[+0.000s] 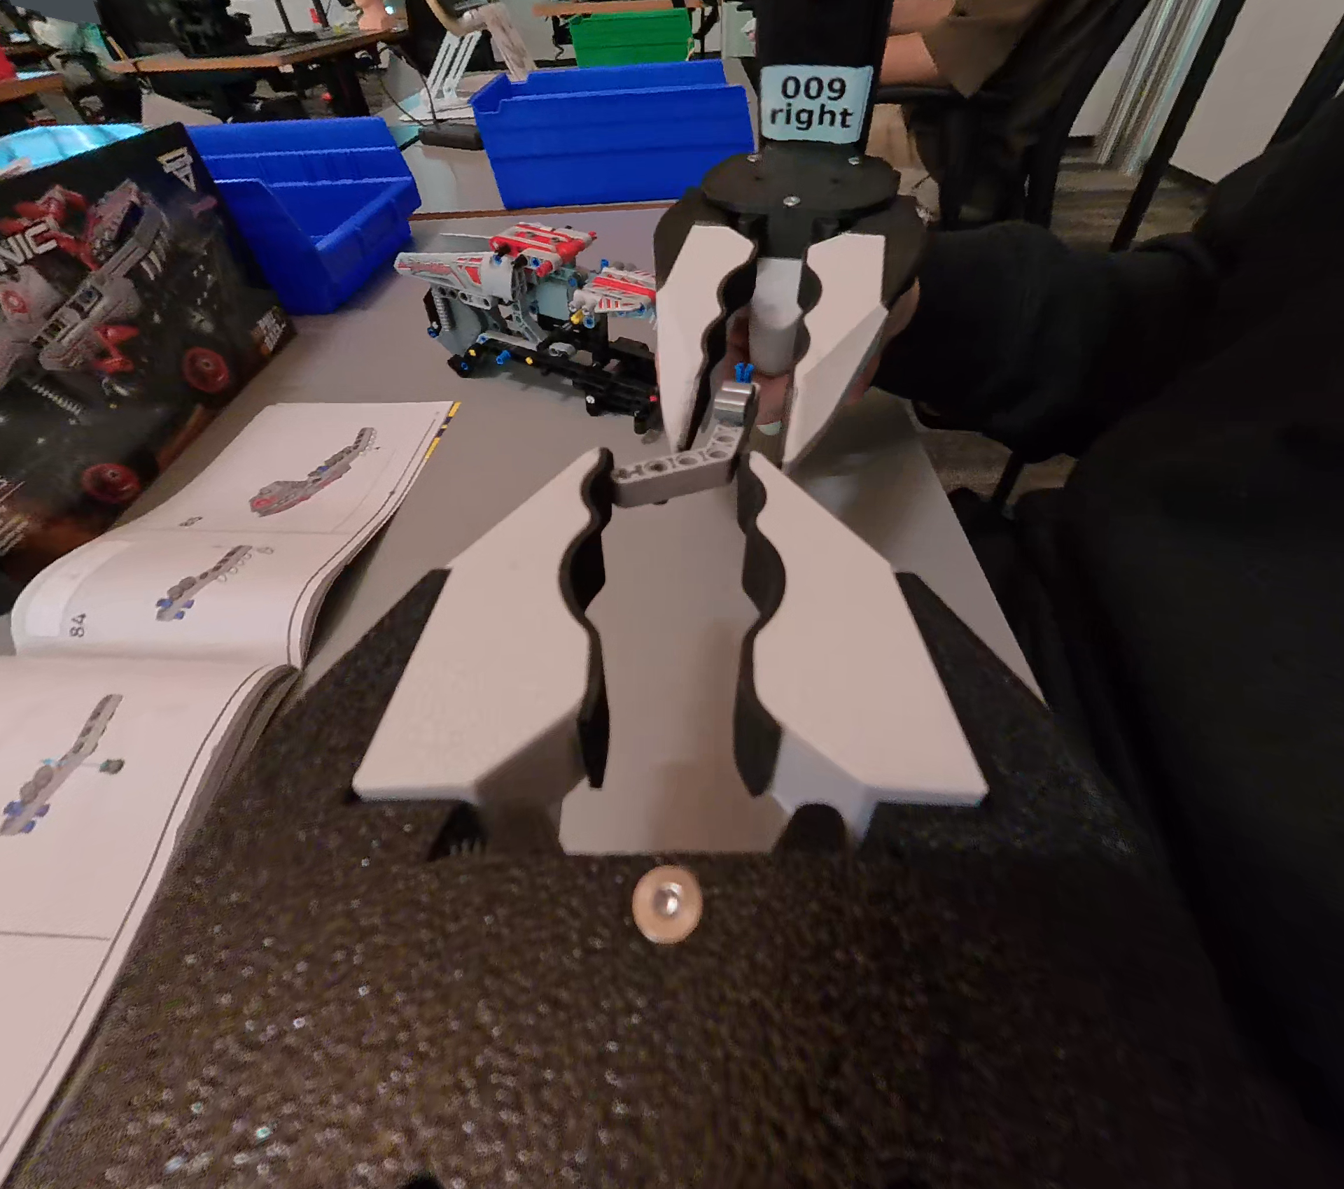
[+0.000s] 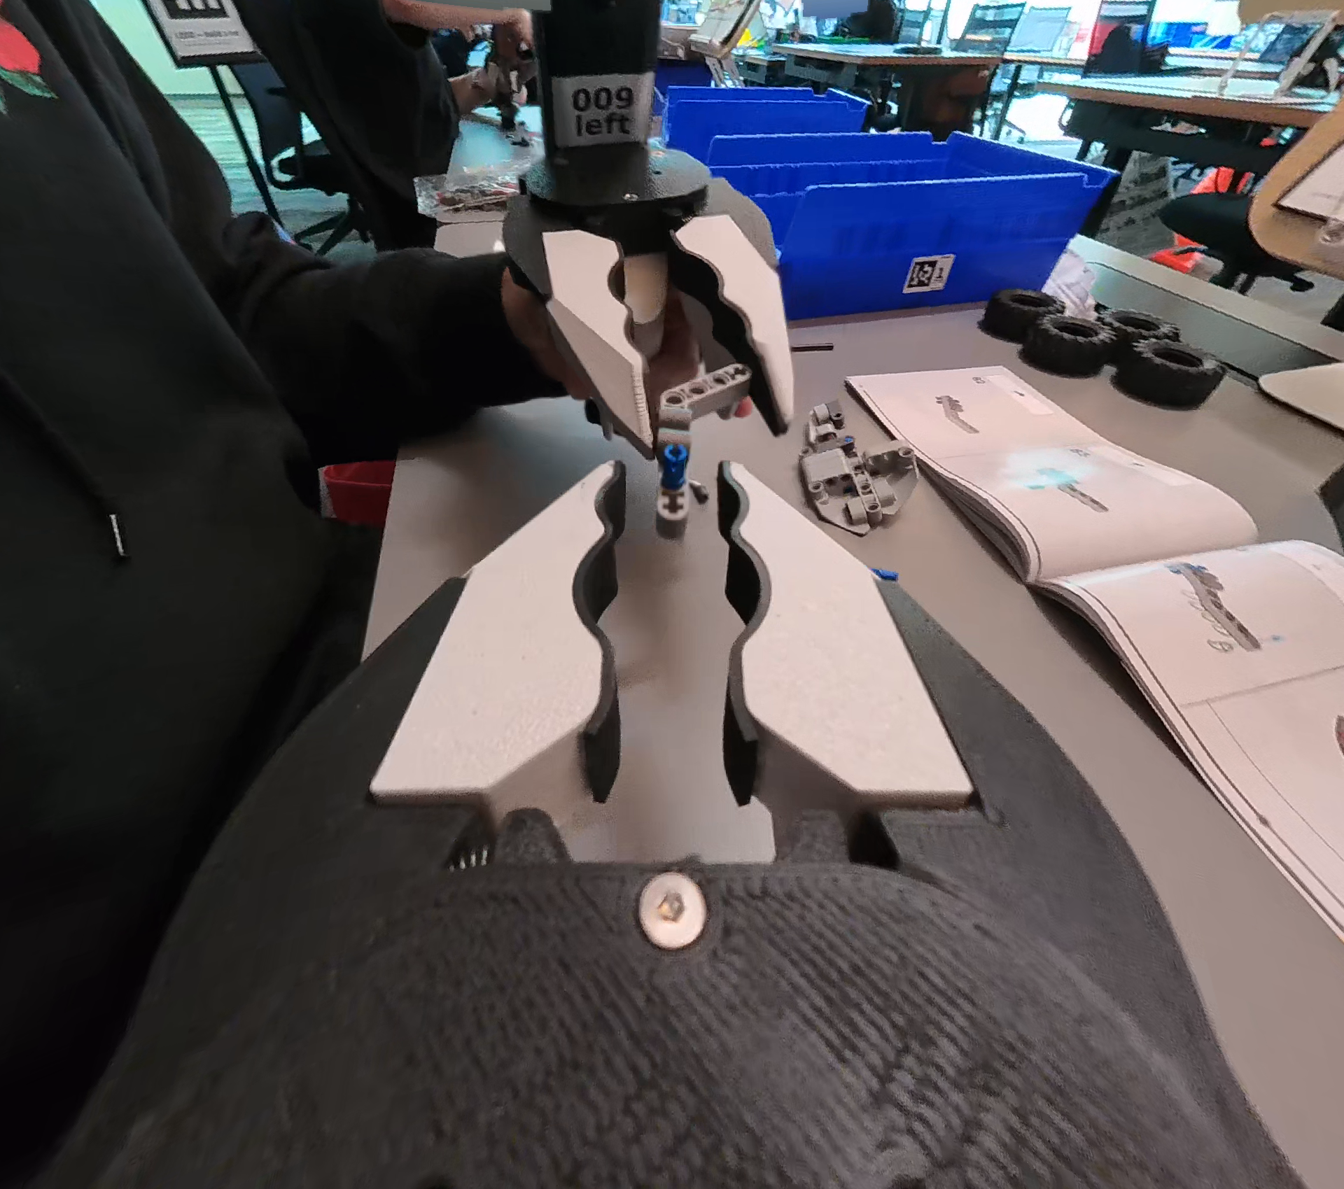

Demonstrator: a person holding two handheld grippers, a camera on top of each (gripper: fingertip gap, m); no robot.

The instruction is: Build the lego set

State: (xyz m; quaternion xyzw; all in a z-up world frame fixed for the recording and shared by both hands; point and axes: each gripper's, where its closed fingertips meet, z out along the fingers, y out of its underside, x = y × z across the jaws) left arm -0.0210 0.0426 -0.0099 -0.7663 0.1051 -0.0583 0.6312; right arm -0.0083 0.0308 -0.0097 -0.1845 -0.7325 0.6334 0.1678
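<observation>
Presently: bent grey beam [image 1: 680,463] is pinched crosswise at left gripper [image 1: 673,474] tips; connector with blue pin [image 2: 673,485] lies lengthwise between right gripper [image 2: 670,474] fingers, grip uncertain.

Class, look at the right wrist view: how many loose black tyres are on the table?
4, clustered at the table's far right beside the blue bins: far-left, front-left, back, front-right. Others may be hidden behind them.

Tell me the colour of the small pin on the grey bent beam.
Blue pin on the grey beam, clearest in the right wrist view.
</observation>
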